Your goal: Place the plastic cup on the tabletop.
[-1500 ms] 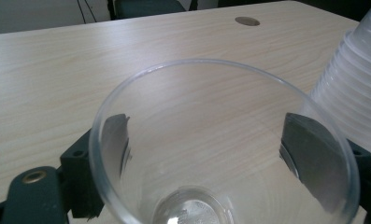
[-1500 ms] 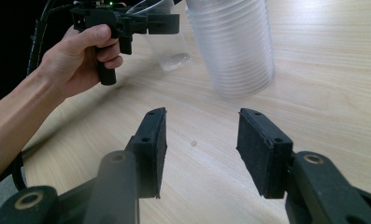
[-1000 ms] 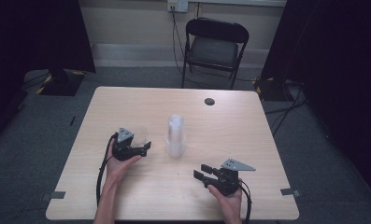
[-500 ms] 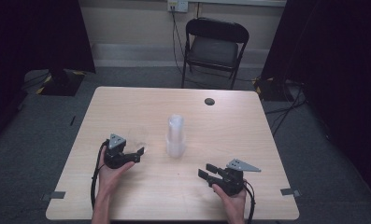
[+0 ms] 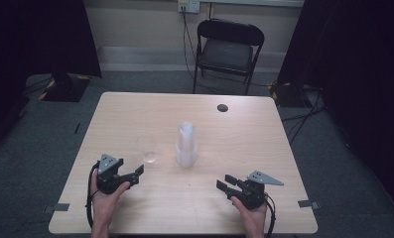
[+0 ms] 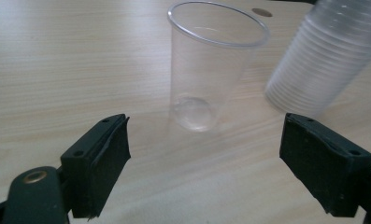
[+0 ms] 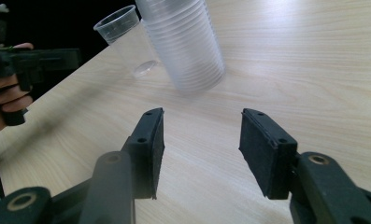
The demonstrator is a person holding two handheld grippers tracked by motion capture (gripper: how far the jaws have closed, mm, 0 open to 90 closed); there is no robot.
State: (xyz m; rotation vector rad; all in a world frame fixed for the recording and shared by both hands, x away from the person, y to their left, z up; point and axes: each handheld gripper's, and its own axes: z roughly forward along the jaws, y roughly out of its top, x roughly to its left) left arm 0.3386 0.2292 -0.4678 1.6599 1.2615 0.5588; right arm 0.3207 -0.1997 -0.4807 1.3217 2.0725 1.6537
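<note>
We see the left hand-held gripper (image 6: pixel 204 154) wide open and empty, the single clear cup (image 6: pixel 211 65) upright on the surface (image 5: pixel 135 119) just ahead of it, beside the cup stack (image 5: pixel 186 144). The right hand-held gripper (image 7: pixel 202 149) is open, empty too.

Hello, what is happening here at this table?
A person holds a gripper in each hand at a wooden table. A single clear cup stands upright beside a stack of cups. The left gripper is open just short of the single cup; the right gripper is open and holds nothing.
</note>
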